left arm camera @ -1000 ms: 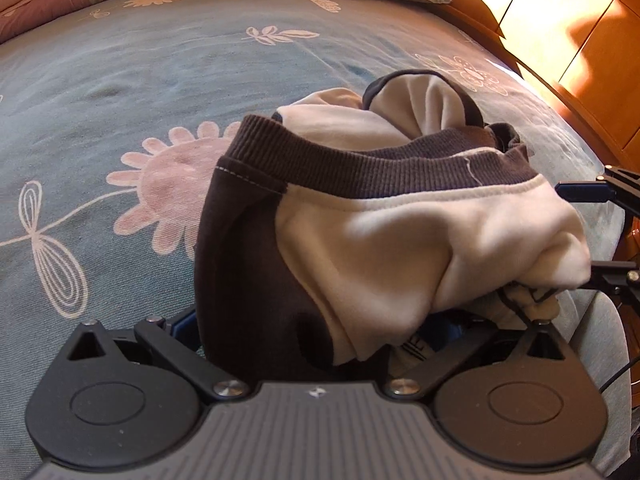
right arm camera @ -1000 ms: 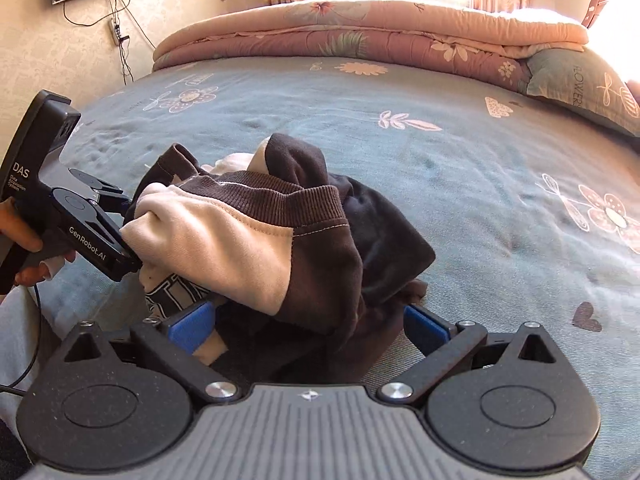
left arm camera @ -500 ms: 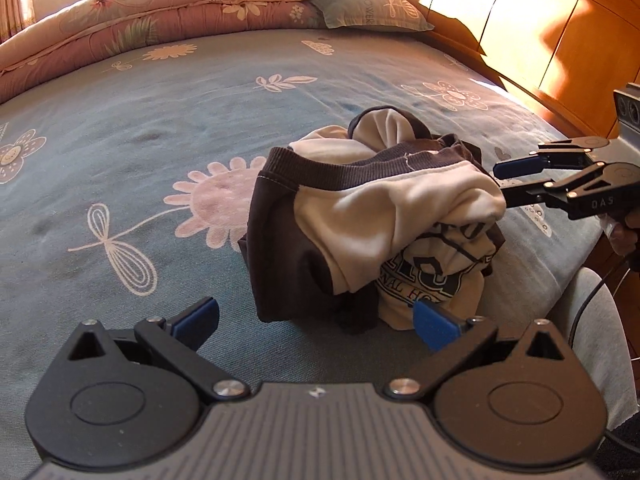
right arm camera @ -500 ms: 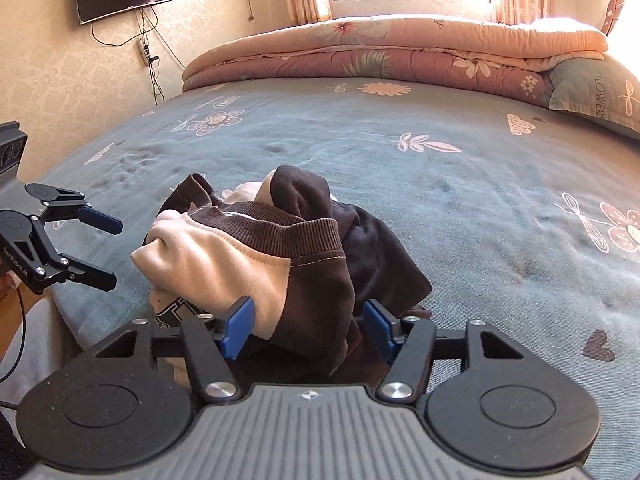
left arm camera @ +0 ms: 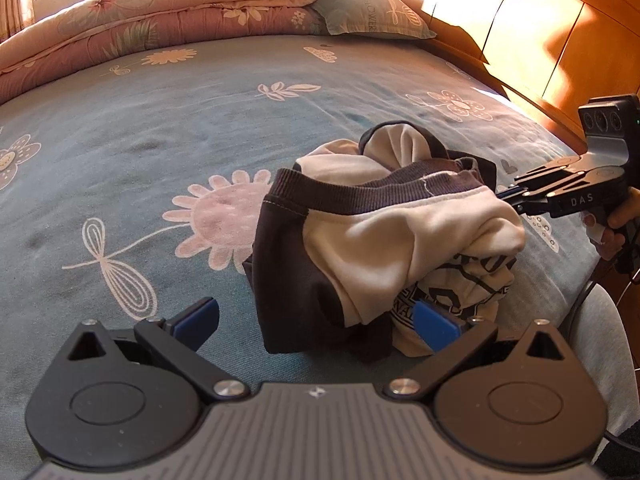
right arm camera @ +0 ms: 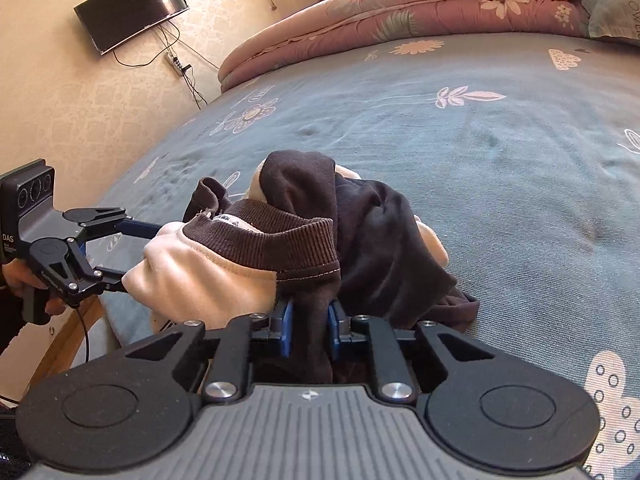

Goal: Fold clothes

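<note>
Crumpled brown-and-cream sweatshirt (left arm camera: 384,248) heaped on the blue floral bedspread (left arm camera: 168,148), near its front edge. Your right gripper (right arm camera: 310,326) is closing on a dark brown fold at the heap's near side, the cloth already between its blue pads. Your left gripper (left arm camera: 316,320) stands spread wide, the heap's near edge between its fingers, gripping nothing (its pads appear clear of the cloth, though the right one is partly hidden). Step in hand: taking first hold. Next, you need a second hold, then lift and spread the garment flat.
</note>
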Demonstrator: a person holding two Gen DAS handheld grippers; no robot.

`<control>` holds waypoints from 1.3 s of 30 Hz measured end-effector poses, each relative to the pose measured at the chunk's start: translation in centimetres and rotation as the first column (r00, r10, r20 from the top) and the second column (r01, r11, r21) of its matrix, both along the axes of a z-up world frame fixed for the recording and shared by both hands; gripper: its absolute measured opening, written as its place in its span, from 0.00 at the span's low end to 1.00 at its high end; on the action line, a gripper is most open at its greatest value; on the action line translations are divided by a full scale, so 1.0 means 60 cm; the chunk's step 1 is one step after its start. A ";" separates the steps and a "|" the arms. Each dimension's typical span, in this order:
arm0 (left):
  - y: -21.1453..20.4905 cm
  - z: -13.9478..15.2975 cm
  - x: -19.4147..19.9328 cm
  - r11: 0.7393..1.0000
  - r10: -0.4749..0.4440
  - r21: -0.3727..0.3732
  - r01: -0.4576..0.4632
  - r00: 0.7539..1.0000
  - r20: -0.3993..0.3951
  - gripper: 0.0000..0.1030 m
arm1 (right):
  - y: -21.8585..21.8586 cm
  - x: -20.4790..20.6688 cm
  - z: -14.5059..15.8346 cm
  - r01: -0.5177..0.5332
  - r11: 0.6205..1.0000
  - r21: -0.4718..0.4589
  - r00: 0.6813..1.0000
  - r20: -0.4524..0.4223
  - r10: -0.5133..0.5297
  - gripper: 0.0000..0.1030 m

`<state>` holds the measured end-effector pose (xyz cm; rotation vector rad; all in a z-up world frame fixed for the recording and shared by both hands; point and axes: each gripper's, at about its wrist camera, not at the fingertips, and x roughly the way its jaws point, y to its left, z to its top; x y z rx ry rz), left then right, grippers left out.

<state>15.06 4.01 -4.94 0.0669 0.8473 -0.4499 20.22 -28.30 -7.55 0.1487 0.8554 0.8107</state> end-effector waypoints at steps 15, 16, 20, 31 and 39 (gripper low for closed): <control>0.002 -0.031 0.037 0.985 -0.086 -0.147 0.089 0.996 0.027 0.93 | 0.019 0.001 -0.014 -0.009 0.997 -0.079 1.000 0.007 0.010 0.26; 0.006 -0.030 0.037 0.981 -0.095 -0.169 0.096 0.995 0.013 0.87 | 0.019 -0.003 -0.013 -0.007 0.997 -0.083 1.000 0.014 0.008 0.26; 0.022 -0.041 0.031 0.983 -0.121 -0.137 0.122 0.992 0.016 0.87 | 0.020 -0.019 -0.001 -0.031 0.994 -0.102 0.998 0.053 0.036 0.33; 0.022 -0.059 0.038 0.983 -0.144 -0.107 0.147 0.989 0.040 0.86 | 0.052 -0.035 0.001 -0.078 0.984 -0.158 0.989 0.112 0.096 0.56; 0.000 -0.069 0.050 0.982 -0.151 -0.115 0.152 0.988 0.017 0.69 | 0.050 -0.062 -0.005 -0.090 0.987 -0.135 0.987 0.118 0.106 0.70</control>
